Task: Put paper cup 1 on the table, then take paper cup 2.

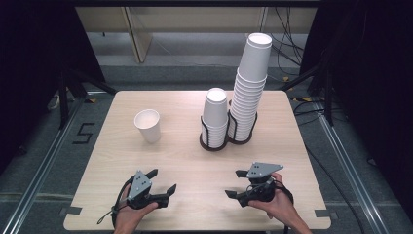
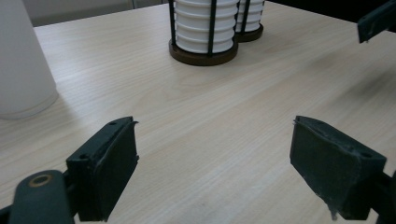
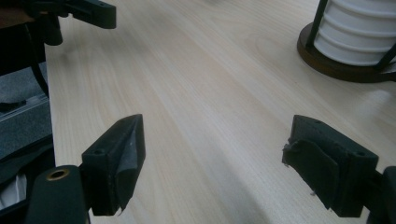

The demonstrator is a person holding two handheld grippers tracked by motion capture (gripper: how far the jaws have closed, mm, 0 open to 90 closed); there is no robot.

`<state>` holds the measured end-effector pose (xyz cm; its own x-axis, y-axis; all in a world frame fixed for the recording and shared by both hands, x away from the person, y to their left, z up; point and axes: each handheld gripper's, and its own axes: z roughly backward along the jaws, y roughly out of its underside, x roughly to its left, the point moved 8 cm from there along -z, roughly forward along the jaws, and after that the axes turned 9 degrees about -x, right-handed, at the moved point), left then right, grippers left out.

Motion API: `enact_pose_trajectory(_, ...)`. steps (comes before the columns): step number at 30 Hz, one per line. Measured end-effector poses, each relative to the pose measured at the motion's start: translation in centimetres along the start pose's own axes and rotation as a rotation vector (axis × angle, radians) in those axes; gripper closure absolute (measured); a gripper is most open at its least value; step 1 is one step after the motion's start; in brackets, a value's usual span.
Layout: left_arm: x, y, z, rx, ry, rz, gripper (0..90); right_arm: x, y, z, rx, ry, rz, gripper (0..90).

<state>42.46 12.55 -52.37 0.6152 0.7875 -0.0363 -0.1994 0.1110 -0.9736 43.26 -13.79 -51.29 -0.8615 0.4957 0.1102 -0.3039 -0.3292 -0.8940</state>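
Both the left gripper (image 1: 163, 181) and right gripper (image 1: 235, 184) are hovering with fingers wide and empty over the surface (image 1: 185, 161), the single cup (image 1: 148, 125) standing ahead of the left fingers, the cup stacks (image 1: 215, 119) beyond waiting untouched.

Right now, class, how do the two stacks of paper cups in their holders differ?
The right stack is much taller than the left stack. The right stack leans and rises far above its holder; the left stack stands straighter, only its top cups clearing its holder. Both are white cups, mouth down, in dark wire holders with round bases.
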Motion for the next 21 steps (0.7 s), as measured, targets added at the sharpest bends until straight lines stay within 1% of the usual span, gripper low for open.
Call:
enact_pose_trajectory(1,-0.2,0.0,0.0,-0.008,0.004,0.001,14.5,-0.1,0.0,0.0,-0.001,0.004,0.005,20.3)
enact_pose_trajectory(2,-0.4,0.0,0.2,0.003,0.004,-0.007,14.5,-0.1,0.0,0.0,0.0,0.003,-0.004,20.3)
enact_pose_trajectory(3,-0.6,0.0,0.1,-0.007,0.011,-0.002,14.5,-0.1,0.0,0.0,-0.002,0.005,-0.002,20.3)
enact_pose_trajectory(4,-0.7,0.0,0.2,-0.005,0.016,-0.004,14.5,-0.2,0.0,0.1,-0.003,0.012,0.006,20.3)
enact_pose_trajectory(5,-0.9,0.1,0.4,0.004,0.014,-0.003,14.5,0.0,0.1,0.1,-0.001,0.008,-0.016,20.3)
enact_pose_trajectory(6,-1.1,0.0,0.3,-0.008,0.018,0.001,14.5,-0.2,0.0,0.1,-0.002,0.006,-0.007,20.3)
enact_pose_trajectory(7,-1.4,0.0,0.4,-0.016,0.027,0.005,14.5,-0.2,0.0,0.1,-0.004,0.007,-0.013,20.3)
enact_pose_trajectory(9,-1.7,0.0,0.6,-0.006,0.033,0.005,14.5,-0.4,-0.1,0.2,-0.014,0.018,-0.013,20.3)
enact_pose_trajectory(10,-1.8,-0.1,0.6,-0.014,0.039,0.004,14.5,-0.5,-0.1,0.2,-0.017,0.017,-0.024,20.3)
enact_pose_trajectory(11,-2.0,-0.1,0.6,-0.018,0.045,0.005,14.5,-0.6,-0.2,0.3,-0.023,0.024,-0.026,20.3)
enact_pose_trajectory(13,-2.3,-0.1,0.7,-0.012,0.046,0.004,14.5,-0.9,-0.2,0.4,-0.034,0.03,-0.038,20.2)
enact_pose_trajectory(14,-2.5,-0.1,0.7,-0.011,0.047,0.004,14.5,-1.0,-0.3,0.4,-0.035,0.029,-0.039,20.2)
enact_pose_trajectory(15,-2.7,-0.1,0.6,-0.019,0.056,0.004,14.5,-1.2,-0.3,0.5,-0.042,0.041,-0.038,20.2)
enact_pose_trajectory(17,-3.0,0.0,0.5,-0.012,0.068,-0.018,14.5,-1.3,-0.4,0.6,-0.05,0.044,-0.044,20.2)
enact_pose_trajectory(18,-3.0,0.0,0.4,-0.009,0.069,-0.033,14.5,-1.4,-0.5,0.7,-0.059,0.05,-0.051,20.2)
enact_pose_trajectory(19,-2.9,0.1,0.4,-0.002,0.06,-0.046,14.5,-1.4,-0.6,0.9,-0.058,0.056,-0.054,20.2)
enact_pose_trajectory(20,-2.9,0.1,0.2,-0.012,0.061,-0.047,14.5,-1.5,-0.8,1.0,-0.07,0.063,-0.053,20.2)
enact_pose_trajectory(21,-2.8,0.2,0.2,0.001,0.053,-0.046,14.5,-1.5,-1.0,1.1,-0.078,0.061,-0.058,20.2)
